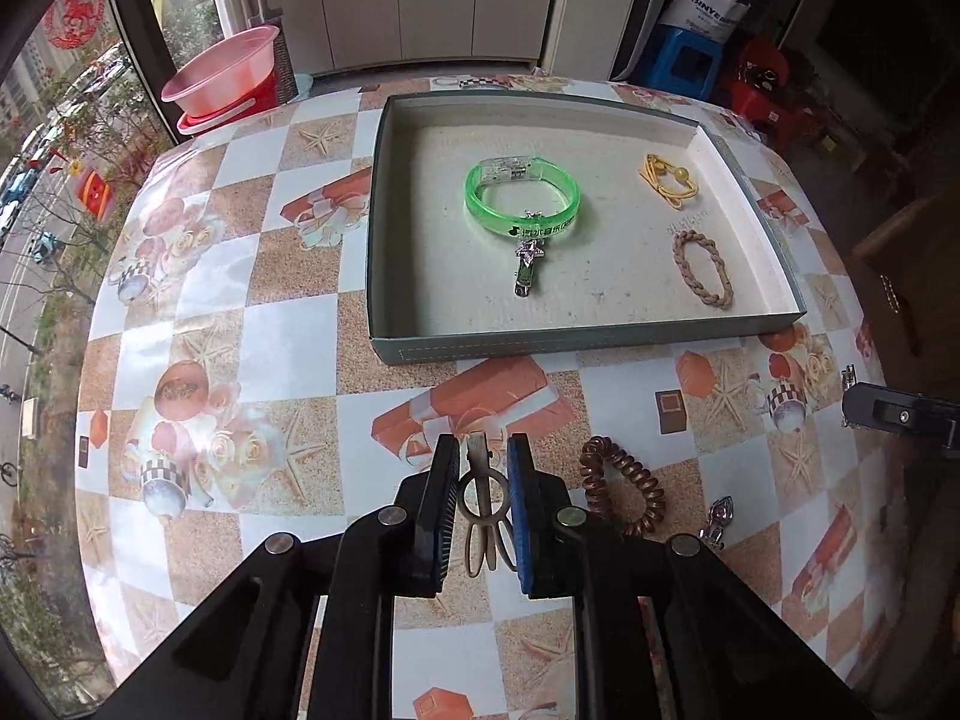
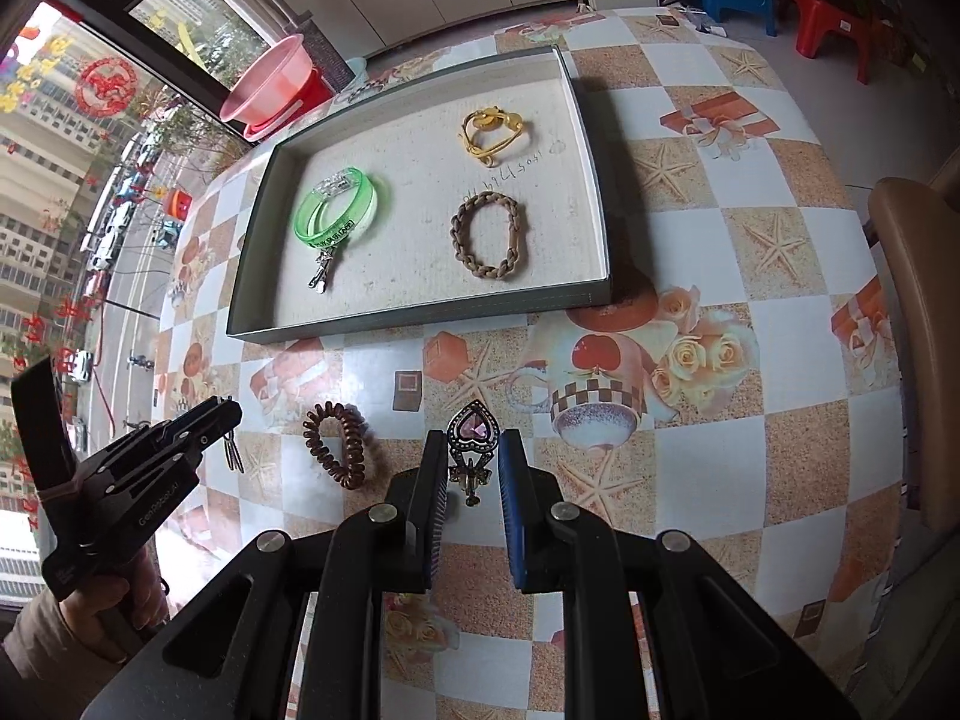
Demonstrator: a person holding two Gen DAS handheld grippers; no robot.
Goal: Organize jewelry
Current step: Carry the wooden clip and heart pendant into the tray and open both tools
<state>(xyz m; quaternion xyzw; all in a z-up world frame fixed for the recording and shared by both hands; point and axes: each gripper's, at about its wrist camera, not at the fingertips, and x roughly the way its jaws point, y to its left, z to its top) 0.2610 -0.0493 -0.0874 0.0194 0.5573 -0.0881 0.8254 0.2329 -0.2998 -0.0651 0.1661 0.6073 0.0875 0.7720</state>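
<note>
- Clamped between the left gripper's (image 1: 483,468) pads hung a beige clip (image 1: 482,501), its long axis running along the fingers.
- Likewise the right gripper (image 2: 474,459) pinched a heart brooch (image 2: 473,432), heart end outward.
- Both pieces were off the table (image 1: 288,354); the tray (image 1: 576,341) lay straight ahead of each.
- Between them, a coil tie (image 1: 624,495) remained on the cloth.

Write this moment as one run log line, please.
left hand-held gripper: shut on beige clip | right hand-held gripper: shut on heart pendant | coil tie: on table | tray: four pieces
</note>
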